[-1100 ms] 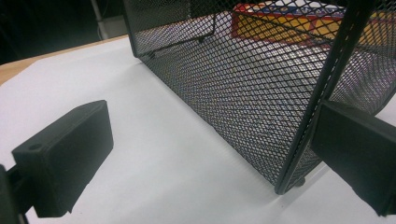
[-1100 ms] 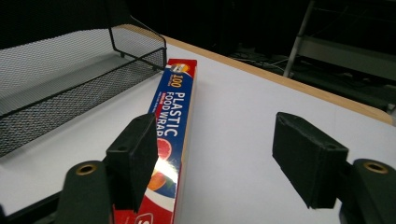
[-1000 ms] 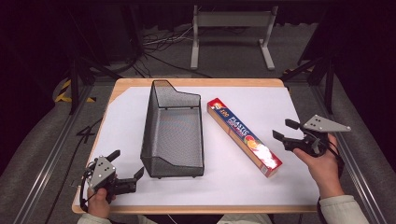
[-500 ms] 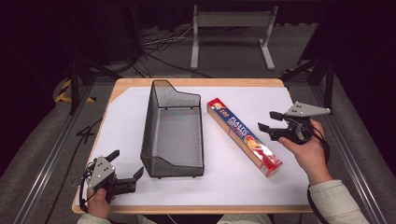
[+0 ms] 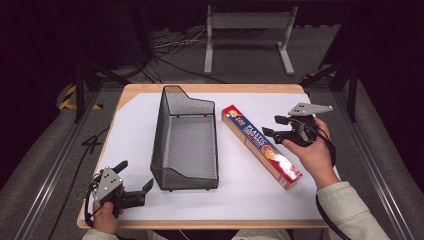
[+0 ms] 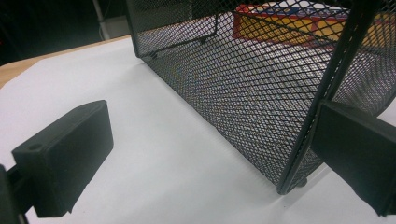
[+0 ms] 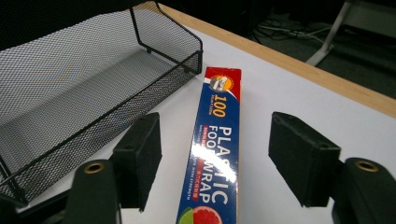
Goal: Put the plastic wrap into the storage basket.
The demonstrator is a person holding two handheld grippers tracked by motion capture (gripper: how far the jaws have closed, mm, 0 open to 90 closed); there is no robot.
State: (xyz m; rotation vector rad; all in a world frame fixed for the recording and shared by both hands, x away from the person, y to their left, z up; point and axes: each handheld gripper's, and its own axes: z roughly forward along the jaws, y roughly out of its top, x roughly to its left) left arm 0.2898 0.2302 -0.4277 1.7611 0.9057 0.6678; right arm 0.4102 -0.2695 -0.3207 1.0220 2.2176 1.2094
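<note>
Blue plastic-wrap box (image 5: 262, 146), black mesh basket (image 5: 186, 140)

A black wire basket (image 5: 186, 145) is sitting on the white table (image 5: 135, 125), a long box of plastic wrap (image 5: 260, 146) is lying beside it, and the right gripper (image 5: 270, 126) is hovering over the box — jaws apart.

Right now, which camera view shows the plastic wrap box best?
The high view: the plastic wrap box lies whole beside the mesh basket. The right gripper view shows its far half and label close up; the left gripper view catches it through the mesh.
</note>
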